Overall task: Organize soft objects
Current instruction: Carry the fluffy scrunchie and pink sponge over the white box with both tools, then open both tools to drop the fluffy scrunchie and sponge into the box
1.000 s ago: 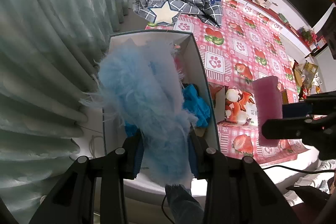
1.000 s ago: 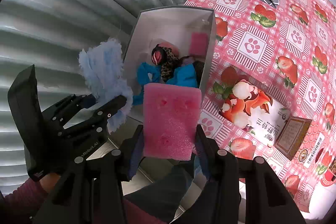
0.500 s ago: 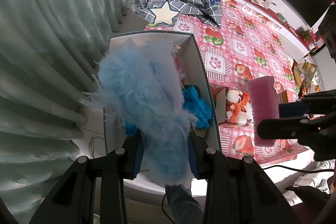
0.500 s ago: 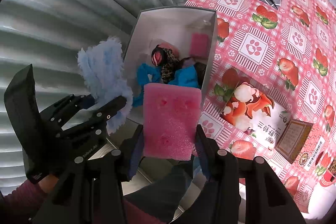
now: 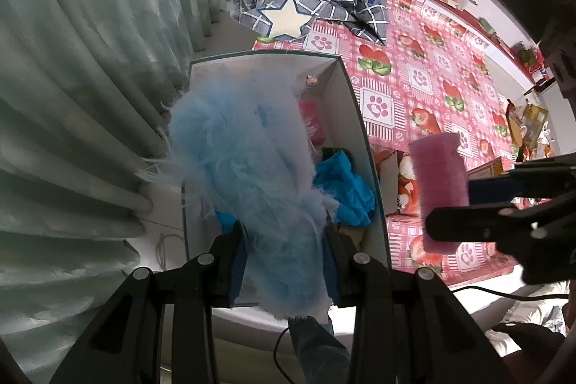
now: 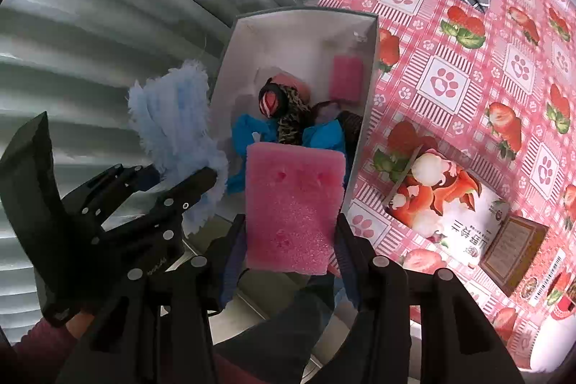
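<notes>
My left gripper (image 5: 284, 240) is shut on a fluffy light-blue duster (image 5: 244, 161) and holds it above the open white box (image 5: 356, 117); the duster also shows in the right wrist view (image 6: 176, 117). My right gripper (image 6: 288, 240) is shut on a pink foam sponge (image 6: 291, 207), held over the box's near end; the sponge shows in the left wrist view (image 5: 439, 182). In the white box (image 6: 230, 60) lie a blue cloth (image 6: 324, 135), a leopard-print and striped soft item (image 6: 284, 107) and another pink sponge (image 6: 347, 78).
The box stands at the edge of a table with a pink strawberry-and-paw cloth (image 6: 468, 60). A grey checked fabric with a star (image 5: 306, 2) lies beyond it. A tissue pack (image 6: 442, 197) and a brown box (image 6: 511, 247) lie to the right. Curtains (image 5: 72, 78) hang left.
Both grippers have shifted slightly; the pink sponge has drifted a little nearer the box. Both still hold their items.
</notes>
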### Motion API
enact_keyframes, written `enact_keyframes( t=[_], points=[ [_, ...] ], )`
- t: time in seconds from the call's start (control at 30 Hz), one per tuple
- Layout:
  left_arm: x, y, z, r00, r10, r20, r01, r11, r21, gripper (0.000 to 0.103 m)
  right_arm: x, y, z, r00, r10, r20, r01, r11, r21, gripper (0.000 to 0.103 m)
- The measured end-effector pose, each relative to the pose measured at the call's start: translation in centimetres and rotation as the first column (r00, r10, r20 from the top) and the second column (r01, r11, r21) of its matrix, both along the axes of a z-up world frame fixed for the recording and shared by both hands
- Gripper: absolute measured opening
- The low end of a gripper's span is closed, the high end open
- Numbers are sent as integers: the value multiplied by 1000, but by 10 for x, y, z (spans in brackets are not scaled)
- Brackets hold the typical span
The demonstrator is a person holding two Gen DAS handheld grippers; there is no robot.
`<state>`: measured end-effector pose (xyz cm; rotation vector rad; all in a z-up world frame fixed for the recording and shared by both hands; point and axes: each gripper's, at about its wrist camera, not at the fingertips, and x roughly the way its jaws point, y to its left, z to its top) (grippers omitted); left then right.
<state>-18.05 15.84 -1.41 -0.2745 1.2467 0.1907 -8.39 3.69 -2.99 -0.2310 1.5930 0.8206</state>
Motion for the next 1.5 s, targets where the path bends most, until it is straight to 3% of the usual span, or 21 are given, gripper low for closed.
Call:
enact_keyframes(
  t=[1.03,1.07,1.13,1.17,1.2,1.23,1.33,1.5],
  points=[
    [44,26,-47,990,54,-127,-60,997,-40,39,54,47,-38,996,-20,-88,20,1000,-4,48],
    [44,27,-46,991,55,-120,-62,997,-51,43,54,48,-38,996,-16,-89,17,1000,4,48],
    [45,28,-41,994,61,-96,-67,996,-54,67,55,50,-35,996,-7,-88,9,1000,24,50],
    [45,28,-36,994,77,-83,-79,997,-19,82,56,50,-33,997,-8,-82,10,1000,29,64],
    [45,29,-31,994,89,-68,-89,996,13,83,57,49,-30,998,-14,-65,16,999,28,92],
    [44,29,-25,994,99,-51,-97,994,44,83,58,47,-27,999,-23,-44,24,999,26,100],
    [43,30,-6,993,117,-4,-116,988,99,83,58,41,-12,998,-33,51,32,999,12,102],
    [47,27,-1,993,96,-68,-86,986,140,83,54,32,5,990,-43,133,46,999,-20,102]
  ],
)
